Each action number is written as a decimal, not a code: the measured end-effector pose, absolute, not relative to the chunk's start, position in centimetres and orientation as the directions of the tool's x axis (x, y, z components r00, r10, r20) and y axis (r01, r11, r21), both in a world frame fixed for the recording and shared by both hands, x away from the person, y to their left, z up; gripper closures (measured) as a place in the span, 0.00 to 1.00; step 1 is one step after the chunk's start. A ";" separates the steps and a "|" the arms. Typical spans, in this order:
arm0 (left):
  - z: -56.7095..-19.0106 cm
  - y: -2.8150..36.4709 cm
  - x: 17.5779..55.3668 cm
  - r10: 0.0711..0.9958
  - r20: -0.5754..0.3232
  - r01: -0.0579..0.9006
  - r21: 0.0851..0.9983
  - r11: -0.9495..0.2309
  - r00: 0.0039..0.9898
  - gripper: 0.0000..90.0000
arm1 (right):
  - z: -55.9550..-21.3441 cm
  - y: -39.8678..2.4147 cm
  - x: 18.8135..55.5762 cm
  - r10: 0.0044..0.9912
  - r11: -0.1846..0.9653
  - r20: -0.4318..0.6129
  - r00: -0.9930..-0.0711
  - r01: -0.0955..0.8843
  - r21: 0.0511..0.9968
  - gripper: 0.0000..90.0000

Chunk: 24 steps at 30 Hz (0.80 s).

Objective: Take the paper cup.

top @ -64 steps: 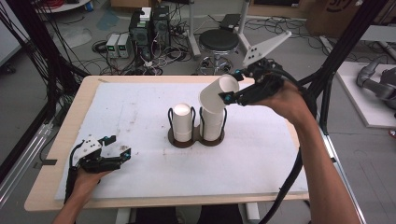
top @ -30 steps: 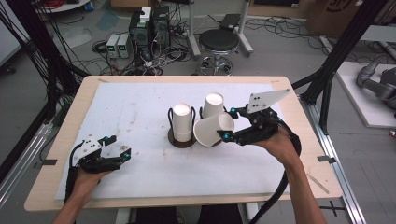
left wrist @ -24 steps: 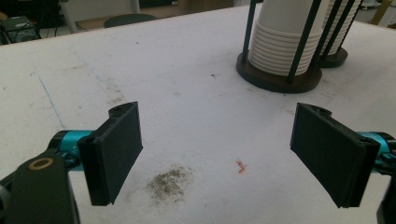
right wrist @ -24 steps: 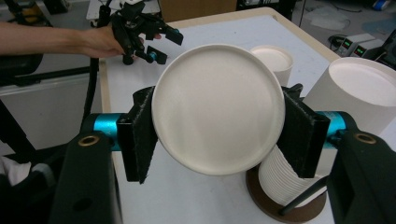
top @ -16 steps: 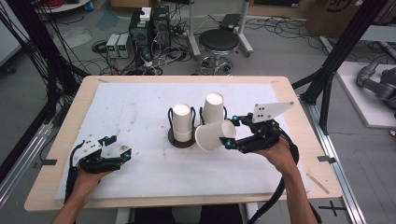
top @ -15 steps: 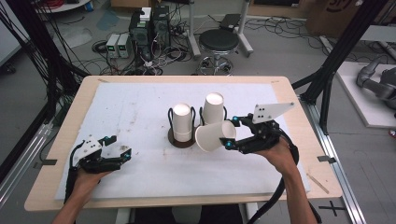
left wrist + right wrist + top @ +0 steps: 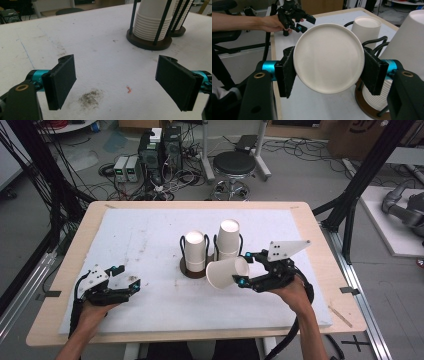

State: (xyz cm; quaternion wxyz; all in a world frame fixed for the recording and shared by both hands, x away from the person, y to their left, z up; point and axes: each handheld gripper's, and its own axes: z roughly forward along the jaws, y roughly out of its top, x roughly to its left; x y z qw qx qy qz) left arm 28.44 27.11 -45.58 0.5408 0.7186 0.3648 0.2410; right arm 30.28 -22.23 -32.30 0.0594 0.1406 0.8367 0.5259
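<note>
Right gripper (image 7: pixel 243 281) has one cup (image 7: pixel 227 272) pinched between its fingers, lying sideways just above the worktop (image 7: pixel 150 240) beside the stacks (image 7: pixel 196 251). Setting it down is left. Left gripper (image 7: pixel 131 284) idles, fingers spread.

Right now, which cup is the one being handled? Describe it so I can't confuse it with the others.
On the white table mat, find the dark round cup rack holding two upside-down stacks. Just in front of its right stack, the right gripper clamps one white paper cup. It alone lies on its side, outside the rack.
</note>
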 end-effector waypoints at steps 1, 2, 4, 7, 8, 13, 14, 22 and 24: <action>-45.6 27.1 28.4 0.785 -0.048 0.263 0.953 -0.149 0.618 0.18 | -32.4 -22.2 30.3 0.297 0.406 0.052 -0.954 0.175 0.897 0.41; -45.6 27.1 28.4 0.785 -0.048 0.263 0.953 -0.149 0.618 0.18 | -32.7 -22.2 30.2 0.295 0.404 0.049 -0.954 0.171 0.898 0.41; -45.6 27.1 28.4 0.786 -0.048 0.265 0.953 -0.149 0.617 0.18 | -33.0 -22.2 30.2 0.292 0.404 0.055 -0.955 0.176 0.898 0.41; -45.6 27.1 28.5 0.787 -0.051 0.268 0.952 -0.148 0.615 0.18 | -33.4 -22.2 30.3 0.293 0.409 0.056 -0.954 0.178 0.895 0.41; -45.6 27.1 28.5 0.786 -0.052 0.268 0.952 -0.147 0.616 0.18 | -33.4 -22.2 30.3 0.301 0.410 0.055 -0.952 0.181 0.894 0.41; -45.6 27.0 28.5 0.784 -0.048 0.268 0.951 -0.153 0.619 0.18 | -33.3 -22.2 30.4 0.291 0.396 0.059 -0.955 0.176 0.901 0.41; -45.6 27.0 28.5 0.784 -0.047 0.268 0.951 -0.155 0.619 0.18 | -33.4 -22.2 30.3 0.292 0.401 0.053 -0.955 0.172 0.900 0.41; -45.6 27.0 28.4 0.784 -0.046 0.266 0.952 -0.154 0.619 0.18 | -33.5 -22.2 30.3 0.291 0.393 0.062 -0.955 0.179 0.902 0.41; -45.6 27.0 28.5 0.784 -0.045 0.266 0.951 -0.156 0.619 0.18 | -33.6 -22.1 30.3 0.294 0.395 0.063 -0.954 0.181 0.901 0.41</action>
